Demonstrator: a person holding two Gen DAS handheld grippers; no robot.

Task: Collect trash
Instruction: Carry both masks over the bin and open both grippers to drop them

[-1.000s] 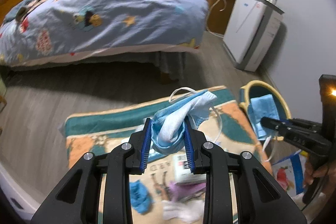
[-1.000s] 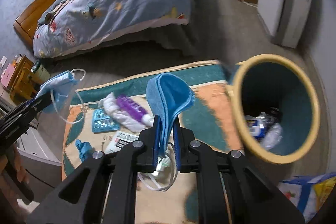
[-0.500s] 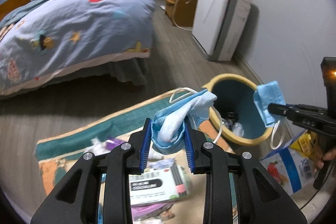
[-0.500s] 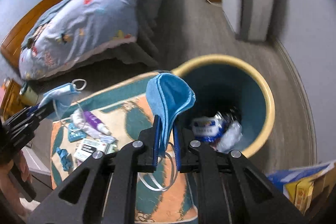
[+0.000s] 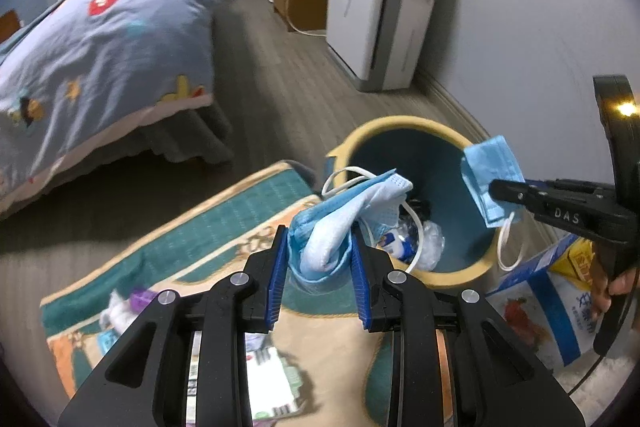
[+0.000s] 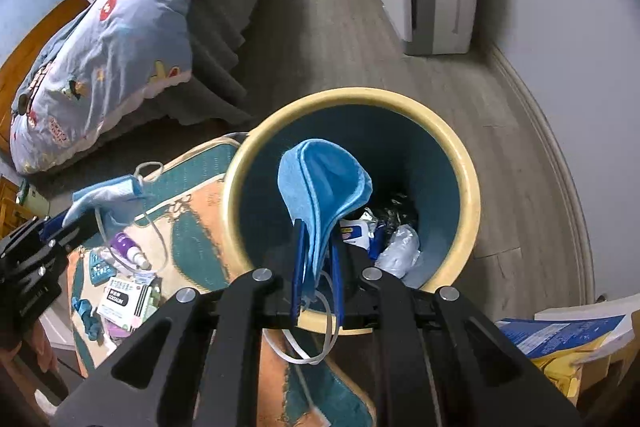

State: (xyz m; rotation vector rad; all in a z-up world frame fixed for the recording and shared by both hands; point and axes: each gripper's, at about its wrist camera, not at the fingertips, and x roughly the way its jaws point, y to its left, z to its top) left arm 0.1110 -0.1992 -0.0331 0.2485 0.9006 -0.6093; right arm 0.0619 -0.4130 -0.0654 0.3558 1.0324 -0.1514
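You have two used surgical masks in hand. The crumpled mask (image 5: 344, 215) in your left gripper (image 5: 320, 267) is bunched into a thick wad, pale blue outside and whitish inside, with its white ear loop arching up and trailing down over the bin's near rim. The jaws stand partly apart and press on that wad from both sides. The folded mask (image 6: 324, 187) in your right gripper (image 6: 318, 283) is a deeper blue, doubled over flat so it stands up from the jaws like a rounded flap, its white loops hanging below them. Those jaws are closed almost fully on the thin fold.

The trash bin (image 6: 468, 187), cream-rimmed with a teal inside, stands on the wooden floor at the rug's corner. It already holds clear crumpled plastic and a small blue and white packet at the bottom.

Your right gripper points steeply down, with the folded mask directly above the bin's mouth. Your left gripper also tilts down, over the patterned rug (image 5: 224, 227) just beside the bin, its mask at the near rim. In the left wrist view, your right hand (image 5: 616, 287) shows on the handle at the frame's right edge.

More litter lies on the rug: a purple bottle (image 6: 128, 247), a blister pack (image 6: 100, 267) and a small white box (image 6: 124, 299).
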